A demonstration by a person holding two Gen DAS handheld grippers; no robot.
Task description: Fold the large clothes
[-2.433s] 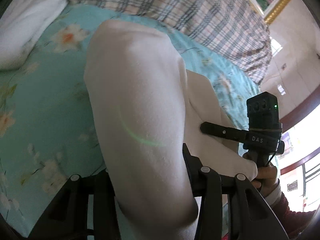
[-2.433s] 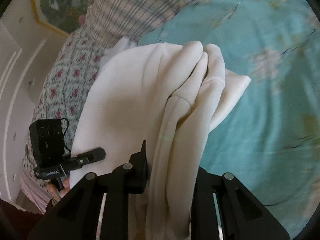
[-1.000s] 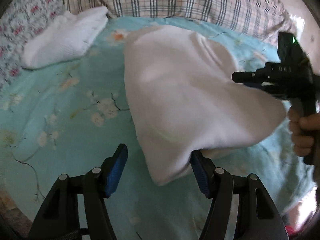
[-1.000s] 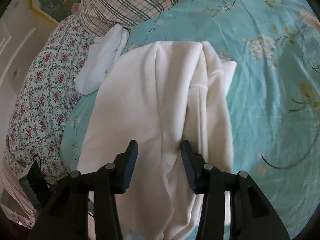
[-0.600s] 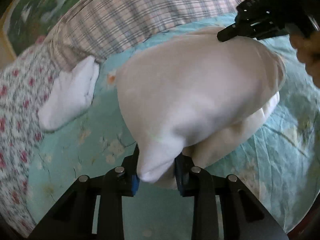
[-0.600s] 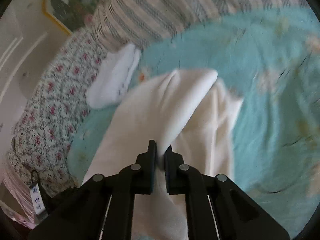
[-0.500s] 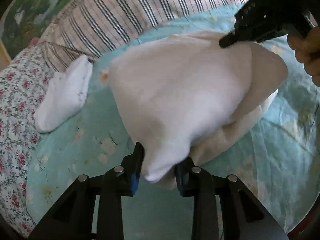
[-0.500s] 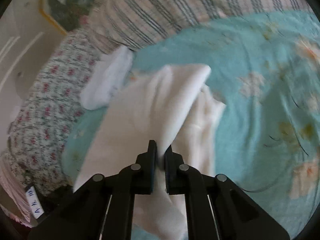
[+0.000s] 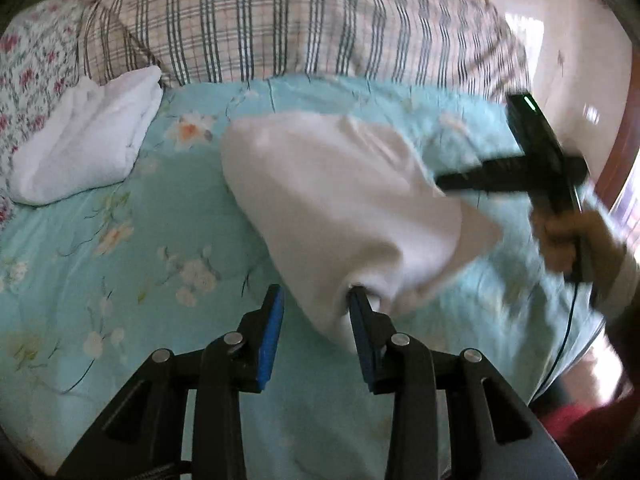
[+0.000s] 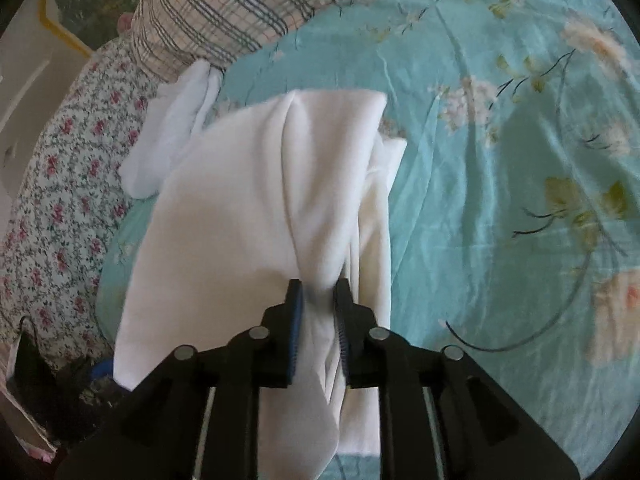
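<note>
The cream garment [image 9: 344, 200] lies bunched on the turquoise flowered bedsheet [image 9: 100, 248], near the middle of the bed and just short of the checked pillow [image 9: 304, 20] — doubled over itself into a thick, rounded bundle rather than a flat, squared fold. From the right wrist view it shows several soft layers with a seam running down one side, its near end hanging toward the camera. The left gripper [image 9: 316, 320] has its jaws easing apart; a corner of the cloth sits against the right-hand blue pad, while the other pad stands clear, so it is not pinching the fabric. The right gripper [image 10: 318, 300] also has its jaws opening, yet a gathered ridge of fabric is still squeezed between the pads. Beside the pillows a white folded cloth [image 9: 88, 144] rests near a floral pillow [image 10: 64, 184]. By the look of it, the main folds are made; what remains is letting go and perhaps flattening and squaring the bundle.
</note>
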